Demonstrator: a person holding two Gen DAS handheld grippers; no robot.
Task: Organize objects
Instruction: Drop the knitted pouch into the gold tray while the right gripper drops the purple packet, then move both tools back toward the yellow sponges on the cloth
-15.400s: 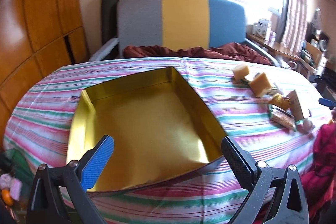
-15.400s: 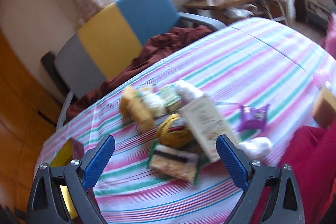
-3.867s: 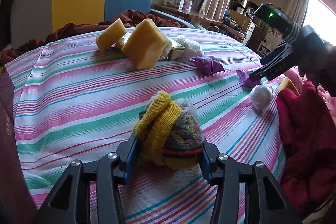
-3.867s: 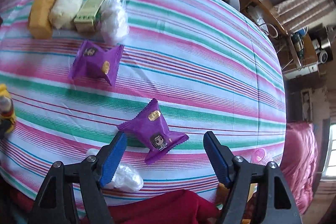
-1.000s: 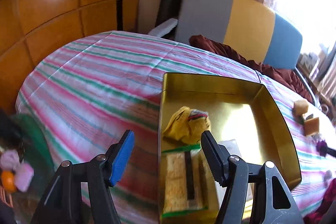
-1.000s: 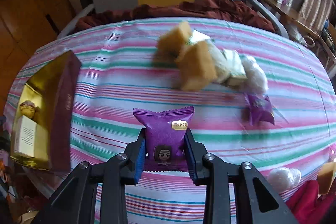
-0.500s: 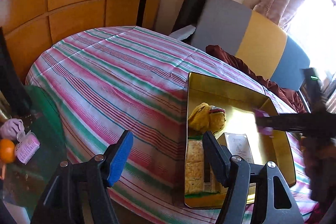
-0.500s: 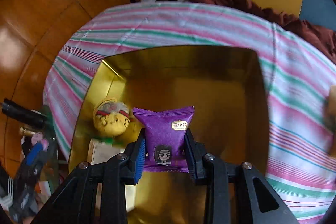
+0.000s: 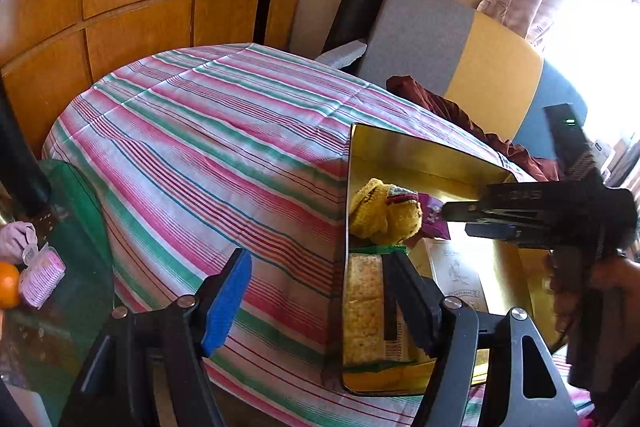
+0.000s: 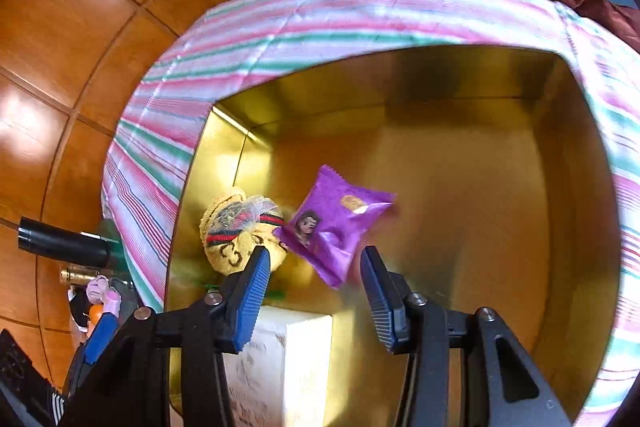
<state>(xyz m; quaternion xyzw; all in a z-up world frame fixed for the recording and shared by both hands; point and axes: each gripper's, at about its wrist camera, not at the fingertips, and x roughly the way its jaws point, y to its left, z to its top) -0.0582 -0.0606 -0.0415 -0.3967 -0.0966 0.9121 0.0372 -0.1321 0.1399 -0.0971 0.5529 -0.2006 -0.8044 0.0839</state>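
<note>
The purple snack packet (image 10: 334,223) is seen over the floor of the gold tin box (image 10: 460,187), just past the tips of the right gripper (image 10: 316,281). It looks blurred and tilted, so it is judged to be dropping or just landing. Its long side runs slantwise, from near left to far right. Its left corner is right beside the yellow knitted bundle (image 10: 240,231).

The right gripper's jaws have just been opening, and the packet is no longer pressed by the pads; nothing is held.

A white box (image 10: 276,359) and a cracker pack (image 9: 368,311) lie nearer in the tin.

The left gripper (image 9: 316,299) is open and empty too. It is held over the tin's left wall, above the striped tablecloth (image 9: 208,147), farther from the packet than the right one.
</note>
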